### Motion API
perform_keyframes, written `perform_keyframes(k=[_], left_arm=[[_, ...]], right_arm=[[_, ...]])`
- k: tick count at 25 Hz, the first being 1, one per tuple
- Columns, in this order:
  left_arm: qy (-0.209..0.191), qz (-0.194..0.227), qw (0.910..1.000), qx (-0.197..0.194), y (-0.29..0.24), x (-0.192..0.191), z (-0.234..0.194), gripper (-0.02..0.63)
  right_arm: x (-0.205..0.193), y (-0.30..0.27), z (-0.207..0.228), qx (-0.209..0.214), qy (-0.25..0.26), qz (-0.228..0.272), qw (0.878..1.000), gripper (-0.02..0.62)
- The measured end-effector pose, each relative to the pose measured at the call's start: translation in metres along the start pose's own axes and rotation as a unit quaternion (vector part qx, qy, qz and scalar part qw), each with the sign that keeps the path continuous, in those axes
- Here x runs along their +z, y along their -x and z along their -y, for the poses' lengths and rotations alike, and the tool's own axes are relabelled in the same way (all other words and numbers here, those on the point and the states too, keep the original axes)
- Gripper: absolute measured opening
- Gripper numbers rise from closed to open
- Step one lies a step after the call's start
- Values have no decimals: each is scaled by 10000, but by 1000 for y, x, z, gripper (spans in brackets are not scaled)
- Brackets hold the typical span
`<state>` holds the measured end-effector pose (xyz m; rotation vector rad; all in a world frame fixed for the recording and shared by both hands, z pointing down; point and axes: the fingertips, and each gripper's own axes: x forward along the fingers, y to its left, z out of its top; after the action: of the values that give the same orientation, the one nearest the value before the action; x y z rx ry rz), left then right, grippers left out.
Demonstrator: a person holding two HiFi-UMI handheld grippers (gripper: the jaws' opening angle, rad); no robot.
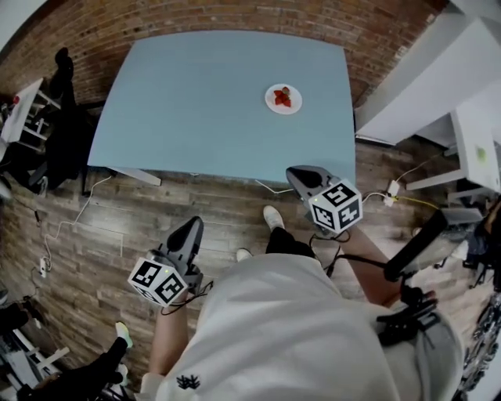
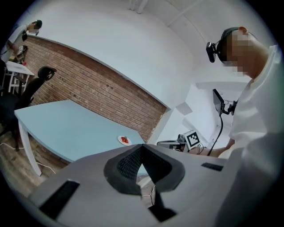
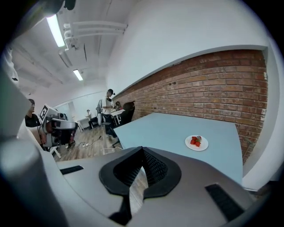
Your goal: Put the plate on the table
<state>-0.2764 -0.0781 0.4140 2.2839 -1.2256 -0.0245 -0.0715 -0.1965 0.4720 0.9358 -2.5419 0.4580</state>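
A small white plate [image 1: 283,99] with red strawberries on it rests on the light blue table [image 1: 196,110], toward its far right side. It shows again in the left gripper view as the plate [image 2: 124,140] and in the right gripper view as the plate [image 3: 196,142]. My left gripper [image 1: 190,227] hangs over the wooden floor, short of the table, shut with nothing in it. My right gripper [image 1: 296,175] hovers by the table's near edge, well short of the plate, also shut and empty. The jaws of the left gripper [image 2: 142,146] and of the right gripper [image 3: 143,149] meet at their tips.
A brick wall [image 1: 156,19] runs behind the table. White furniture [image 1: 438,86] stands at the right, and a black chair [image 1: 66,117] and a white rack stand at the left. Cables [image 1: 70,219] trail over the wooden floor. Other people stand far off in the right gripper view.
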Motion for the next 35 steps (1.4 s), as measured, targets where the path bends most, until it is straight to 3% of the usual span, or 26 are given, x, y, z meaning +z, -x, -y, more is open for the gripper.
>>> perform_keyframes(k=[13,35], left_arm=[[-561,-116,9960,-691,33,-19,53,2],[-697,-201,9946,-740,58,-37,71,2]], right_arm=[[-7,59,-93,2,436,274,9987,8],[-4,80,-150,276,737,373,9962,8]])
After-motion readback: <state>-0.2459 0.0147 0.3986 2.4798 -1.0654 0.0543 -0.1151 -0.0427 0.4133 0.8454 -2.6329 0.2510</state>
